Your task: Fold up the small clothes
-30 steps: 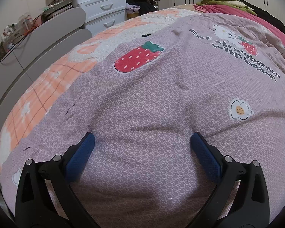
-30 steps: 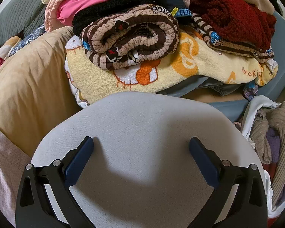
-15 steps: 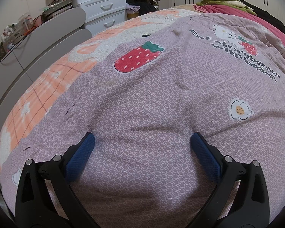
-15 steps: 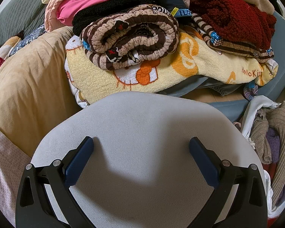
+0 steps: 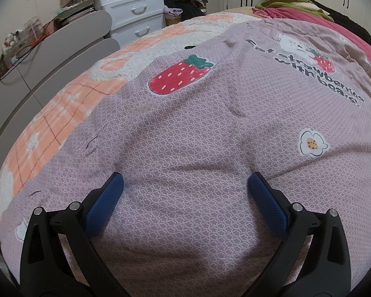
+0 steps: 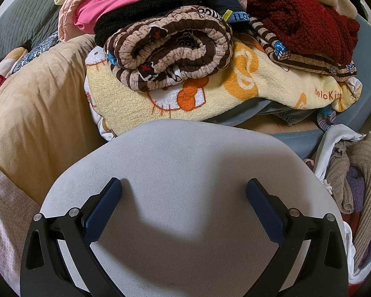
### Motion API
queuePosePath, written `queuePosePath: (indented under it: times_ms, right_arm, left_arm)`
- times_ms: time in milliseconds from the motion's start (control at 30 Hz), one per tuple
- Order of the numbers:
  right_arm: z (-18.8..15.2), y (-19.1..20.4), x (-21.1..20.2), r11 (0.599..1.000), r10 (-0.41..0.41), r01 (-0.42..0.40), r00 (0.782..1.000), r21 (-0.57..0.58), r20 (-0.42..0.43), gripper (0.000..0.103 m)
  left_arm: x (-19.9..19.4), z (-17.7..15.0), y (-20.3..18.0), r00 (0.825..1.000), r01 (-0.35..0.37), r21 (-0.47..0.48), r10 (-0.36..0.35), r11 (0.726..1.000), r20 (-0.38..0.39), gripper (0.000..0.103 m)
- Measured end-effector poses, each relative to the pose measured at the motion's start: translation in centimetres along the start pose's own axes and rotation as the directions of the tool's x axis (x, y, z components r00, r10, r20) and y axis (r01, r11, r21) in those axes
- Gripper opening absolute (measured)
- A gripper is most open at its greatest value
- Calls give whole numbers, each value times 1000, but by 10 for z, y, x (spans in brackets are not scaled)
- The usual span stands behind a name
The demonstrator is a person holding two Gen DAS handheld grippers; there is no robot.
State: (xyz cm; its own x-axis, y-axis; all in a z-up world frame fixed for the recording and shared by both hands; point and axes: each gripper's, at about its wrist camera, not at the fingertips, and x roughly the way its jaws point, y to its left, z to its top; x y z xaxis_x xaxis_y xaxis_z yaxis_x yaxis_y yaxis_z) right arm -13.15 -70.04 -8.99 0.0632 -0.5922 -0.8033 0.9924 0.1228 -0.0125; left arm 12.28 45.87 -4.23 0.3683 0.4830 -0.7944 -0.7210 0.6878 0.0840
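The clothes pile (image 6: 185, 57) lies ahead of the right gripper (image 6: 184, 199), well beyond its tips: a rolled brown-striped garment (image 6: 170, 49) sits on a yellow fleece (image 6: 136, 104) printed "Helo Kitt", cut off at a fold, with a dark red fuzzy piece (image 6: 301, 24) to the right and pink fabric (image 6: 104, 7) behind. More knitwear (image 6: 358, 173) is heaped at far right. The right gripper stands wide open, holding nothing, over a grey panel (image 6: 185, 163); whether its blue pads (image 6: 102, 210) touch the panel cannot be told.

The left gripper (image 5: 185, 190) is equally wide open and empty, its pads (image 5: 104, 205) at or just above a mauve bedspread (image 5: 185, 128). The spread carries a strawberry (image 5: 179, 78), a flower (image 5: 311, 143) and the words "with strawberries with bears!", the line above only partly legible. An orange checked blanket (image 5: 61, 113) lies to its left, white drawers (image 5: 133, 7) beyond.
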Motion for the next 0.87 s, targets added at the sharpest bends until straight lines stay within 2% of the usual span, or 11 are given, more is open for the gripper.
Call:
queuePosePath:
  times_ms: [533, 867]
  right_arm:
    - [0, 0, 1, 1000, 0, 0, 1000, 0, 0, 99]
    - [0, 0, 0, 1000, 0, 0, 1000, 0, 0, 99]
  left_arm:
    - [1, -3, 5, 1000, 23, -15, -23, 1000, 0, 95]
    - [3, -1, 2, 1000, 5, -2, -5, 1000, -1, 95]
